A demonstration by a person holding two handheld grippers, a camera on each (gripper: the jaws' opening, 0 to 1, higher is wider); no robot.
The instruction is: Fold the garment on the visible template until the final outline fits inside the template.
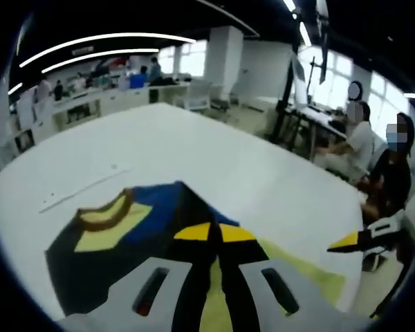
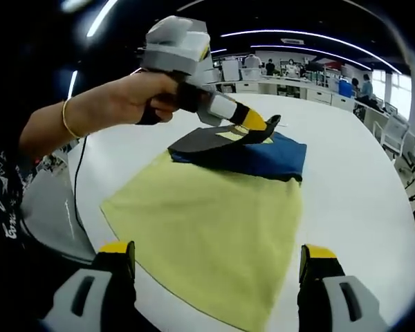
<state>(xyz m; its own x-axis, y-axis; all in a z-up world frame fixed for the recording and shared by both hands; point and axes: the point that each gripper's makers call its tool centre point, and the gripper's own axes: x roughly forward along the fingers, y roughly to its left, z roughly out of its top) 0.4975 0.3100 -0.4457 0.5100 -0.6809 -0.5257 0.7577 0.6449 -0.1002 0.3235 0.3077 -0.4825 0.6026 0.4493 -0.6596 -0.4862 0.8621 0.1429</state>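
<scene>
So, the garment [image 2: 214, 207] is lying on a white round table [image 2: 360, 173], and most of what you see in the right gripper view is a big yellow panel spread flat, with a blue and dark section at its far end. The right gripper [image 2: 218, 259] sits low at the near edge of the yellow cloth with its two yellow-tipped jaws spread wide apart, nothing between them.

The left gripper [image 2: 252, 123] comes in from the left of that view, held in a person's hand [image 2: 142, 97] with a gold bangle on the wrist. Its yellow tips are pinched on a dark flap of the garment at the far end, lifting it a bit off the blue part.

Over in the left gripper view, the left gripper [image 1: 215, 234] has its jaws together with dark fabric [image 1: 194, 277] running between them. Past the tips you get the blue area, a yellow patch and a brown-trimmed collar [image 1: 105, 216]. The right gripper's yellow tip [image 1: 346, 241] pokes in from the right. Can't make out a template outline under the cloth.

Desks [image 1: 111, 100] and seated people [image 1: 356, 145] sit in the background.
</scene>
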